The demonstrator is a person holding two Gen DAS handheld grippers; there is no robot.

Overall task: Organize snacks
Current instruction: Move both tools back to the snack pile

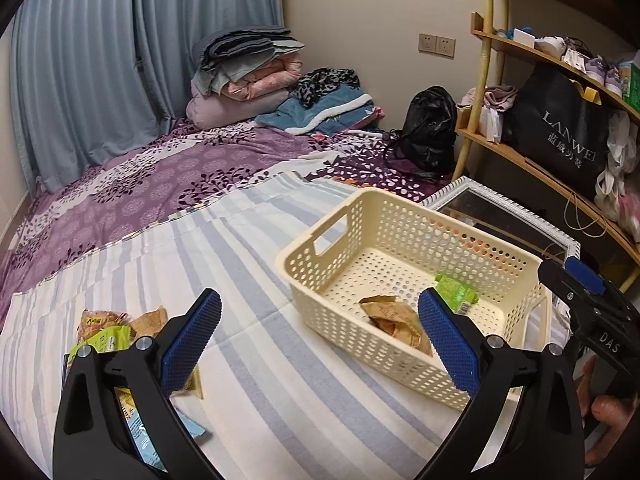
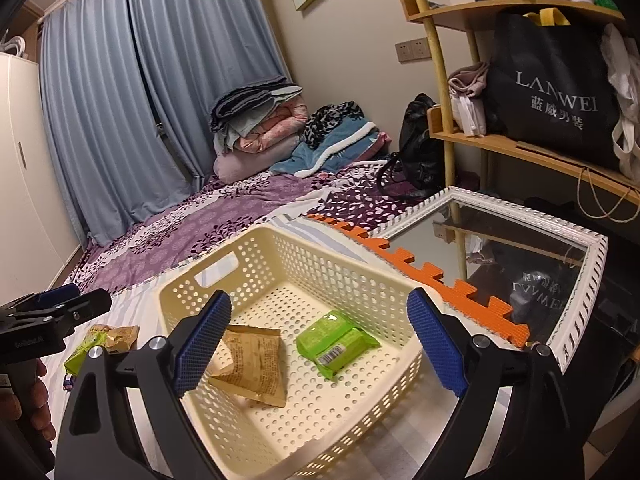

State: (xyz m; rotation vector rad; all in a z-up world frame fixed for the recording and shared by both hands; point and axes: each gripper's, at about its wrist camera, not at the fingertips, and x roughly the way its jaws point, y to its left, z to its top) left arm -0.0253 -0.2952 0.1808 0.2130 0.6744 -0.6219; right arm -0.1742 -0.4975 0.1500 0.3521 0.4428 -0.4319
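A cream perforated basket (image 1: 420, 232) (image 2: 340, 276) stands on the striped cloth (image 1: 260, 360) on the bed. Inside it lie a brown snack packet (image 1: 394, 318) (image 2: 252, 364) and a green snack packet (image 1: 456, 292) (image 2: 336, 340). My left gripper (image 1: 320, 298) is open and empty, between the basket's near left corner and a pile of loose snack packets (image 1: 108, 332) (image 2: 104, 340). My right gripper (image 2: 320, 298) is open and empty above the basket's near side, with both packets lying below its jaws. Each gripper shows at the edge of the other's view.
A white-framed mirror (image 2: 520, 248) lies right of the basket, with an orange foam mat edge (image 2: 432, 276) between them. A wooden shelf with a black bag (image 2: 552, 92) stands behind. A black backpack (image 1: 430, 132) and folded bedding (image 1: 248, 72) sit at the bed's far end.
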